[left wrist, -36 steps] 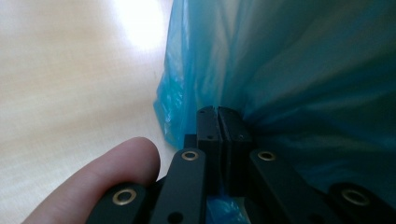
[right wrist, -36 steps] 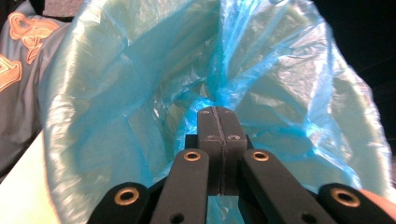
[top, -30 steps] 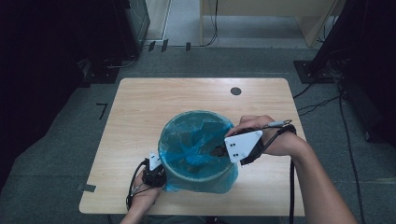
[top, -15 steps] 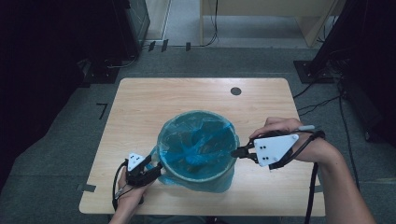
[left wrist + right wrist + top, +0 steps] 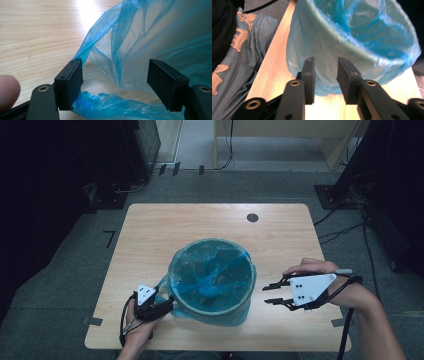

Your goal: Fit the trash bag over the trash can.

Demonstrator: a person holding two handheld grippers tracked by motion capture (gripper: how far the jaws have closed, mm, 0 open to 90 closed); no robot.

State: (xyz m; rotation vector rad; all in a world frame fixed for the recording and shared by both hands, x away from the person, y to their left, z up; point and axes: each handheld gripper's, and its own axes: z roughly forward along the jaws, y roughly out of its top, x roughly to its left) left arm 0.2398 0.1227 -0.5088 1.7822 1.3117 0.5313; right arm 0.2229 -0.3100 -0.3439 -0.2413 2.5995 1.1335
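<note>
A round bin (image 5: 212,285) lined with a blue plastic bag (image 5: 210,270) stands on the wooden bench (image 5: 165,227), a little toward the near edge from the middle. The bag is folded over the rim and hangs down the outside wall.

The left gripper (image 5: 167,306) sits at about eight o'clock from the bin, right against the bag's skirt. Its jaws have just been opening and now stand wide. In the left gripper view (image 5: 116,83), loose folds of the blue film lie between them and brush the left-hand pad, but the pads do not press on it. A fingertip (image 5: 8,90) shows at the lower left of that view.

The right gripper (image 5: 272,292) lies at about three o'clock from the bin, apart from it, held level and pointing at its side. Its jaws have just been opening and stand narrowly apart with nothing between them. In the right gripper view (image 5: 325,75) they face the bagged wall of the bin.

A small dark disc (image 5: 252,217) lies on the bench at one o'clock, well apart from the bin.
</note>
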